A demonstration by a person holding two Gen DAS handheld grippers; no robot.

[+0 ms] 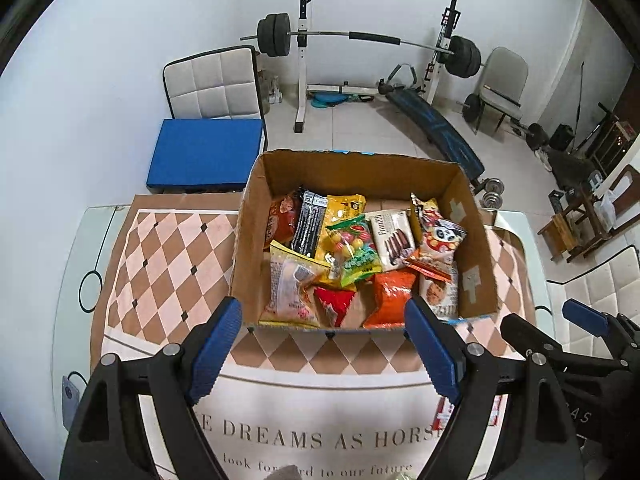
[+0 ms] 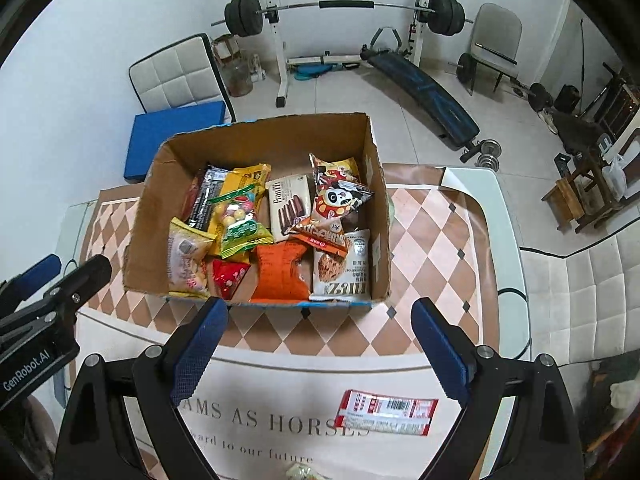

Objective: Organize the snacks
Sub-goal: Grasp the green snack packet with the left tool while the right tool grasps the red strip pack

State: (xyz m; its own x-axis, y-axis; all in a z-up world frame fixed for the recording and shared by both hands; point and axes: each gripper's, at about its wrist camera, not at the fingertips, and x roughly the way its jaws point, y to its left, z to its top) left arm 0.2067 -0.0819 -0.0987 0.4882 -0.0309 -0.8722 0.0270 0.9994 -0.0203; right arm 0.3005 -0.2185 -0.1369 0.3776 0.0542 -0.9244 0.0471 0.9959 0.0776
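An open cardboard box stands on a checkered mat and holds several snack packets. Among them are an orange bag, a panda packet and a chocolate biscuit pack. A red-and-white packet lies on the mat in front of the box. Above the box's near edge, my left gripper is open and empty. My right gripper hovers to its right, open, nothing between its fingers.
A pale wrapper peeks in at the bottom edge. Behind the table stand a blue-cushioned chair, a barbell rack and a sit-up bench. A white padded chair sits at the right, wooden stools beyond.
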